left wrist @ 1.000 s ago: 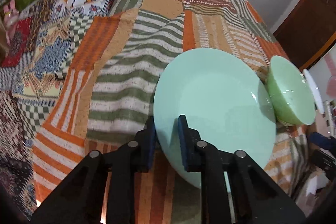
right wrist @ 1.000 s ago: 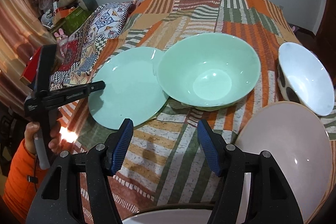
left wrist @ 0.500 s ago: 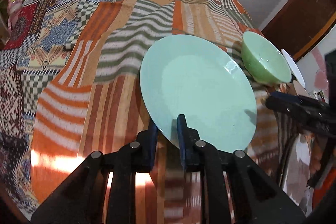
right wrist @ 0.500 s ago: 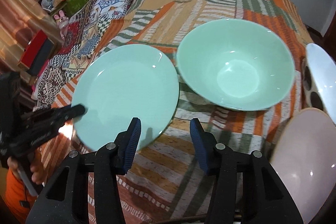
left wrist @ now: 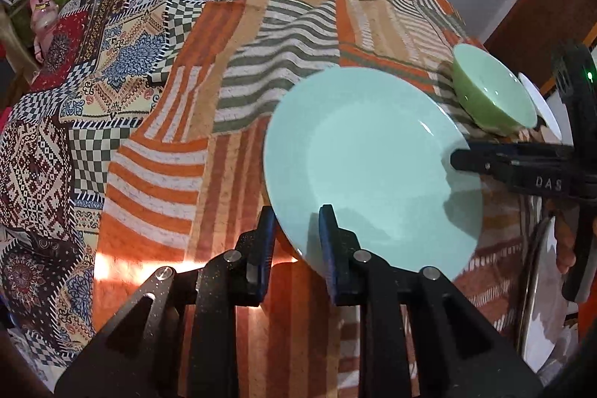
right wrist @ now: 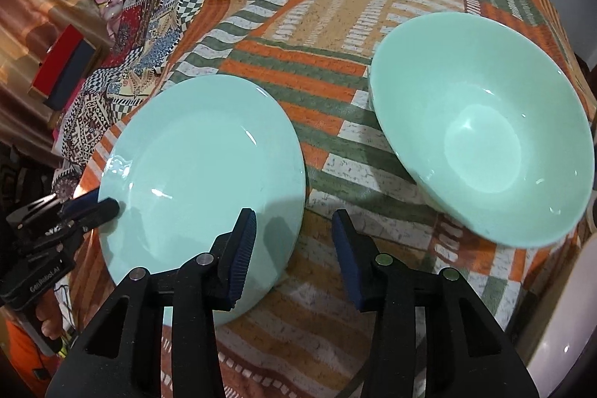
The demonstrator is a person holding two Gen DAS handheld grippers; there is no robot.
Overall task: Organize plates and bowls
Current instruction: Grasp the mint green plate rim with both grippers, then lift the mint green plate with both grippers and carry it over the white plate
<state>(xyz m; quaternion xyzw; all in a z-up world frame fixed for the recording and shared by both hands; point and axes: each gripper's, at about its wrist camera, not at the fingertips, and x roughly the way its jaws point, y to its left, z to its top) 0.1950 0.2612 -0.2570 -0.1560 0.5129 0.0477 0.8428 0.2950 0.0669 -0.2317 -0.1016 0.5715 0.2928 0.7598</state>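
While the left gripper (left wrist: 296, 228) pinches the near rim of the mint plate (left wrist: 369, 166), which sits tilted above the striped patchwork cloth (left wrist: 209, 122), the right gripper (right wrist: 294, 234) hovers with its jaws spread (one blue pad over the plate's edge, the other over cloth). A large mint bowl (right wrist: 485, 125) sits on the cloth just beside the plate. A pale pink dish (right wrist: 559, 342) shows at the right edge of the right wrist view.

Left gripper (left wrist: 296, 230) clamps near rim of mint plate (left wrist: 369, 166); right gripper (left wrist: 457, 161) at far rim; green bowl (left wrist: 492, 92) beyond.
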